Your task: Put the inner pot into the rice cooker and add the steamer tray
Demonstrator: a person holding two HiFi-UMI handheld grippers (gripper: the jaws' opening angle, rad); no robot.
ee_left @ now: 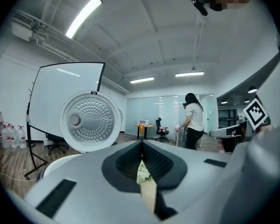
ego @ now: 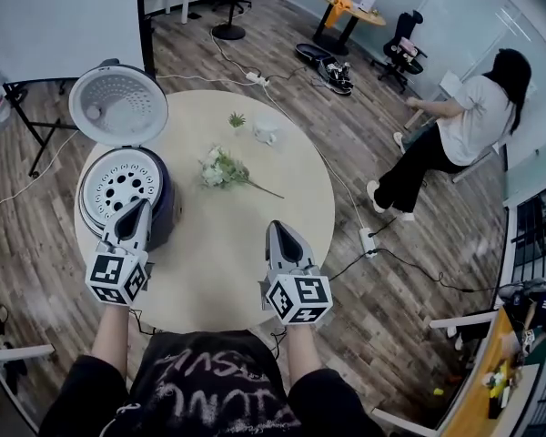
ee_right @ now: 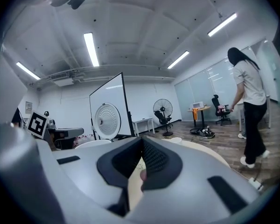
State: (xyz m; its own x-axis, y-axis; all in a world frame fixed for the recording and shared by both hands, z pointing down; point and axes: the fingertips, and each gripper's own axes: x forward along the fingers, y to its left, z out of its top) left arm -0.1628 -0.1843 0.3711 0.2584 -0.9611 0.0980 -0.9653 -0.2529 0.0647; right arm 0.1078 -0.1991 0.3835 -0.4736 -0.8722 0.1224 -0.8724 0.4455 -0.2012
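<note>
round pale wooden table [ego: 218, 244] in the middle of an office with a wood plank floor [ego: 382, 317]. the rice cooker [ego: 164, 212] sits at the table's left edge with its lid [ego: 118, 106] flipped up. the white steamer tray [ego: 118, 182] with holes is sitting in the top of it, and i can't see the inner pot under it.

left gripper [ego: 138, 206] is closed with nothing in it. its tip overlaps the cooker's near rim from the head view, and i can't tell if it's touching. right gripper [ego: 275, 228] is closed and empty too, over bare table near the front edge, well apart from the cooker.

also on the table: a bunch of white flowers [ego: 220, 169] near the middle, and a small white cup [ego: 266, 131] and a green sprig [ego: 237, 119] toward the far side.

around the room: a big whiteboard [ego: 64, 21] on a stand behind the cooker, a power strip [ego: 368, 240] on the floor to the right, a black office chair [ego: 402, 48], a standing fan [ee_right: 163, 111], and a person in a white shirt [ego: 464, 126] bent forward on the right.
</note>
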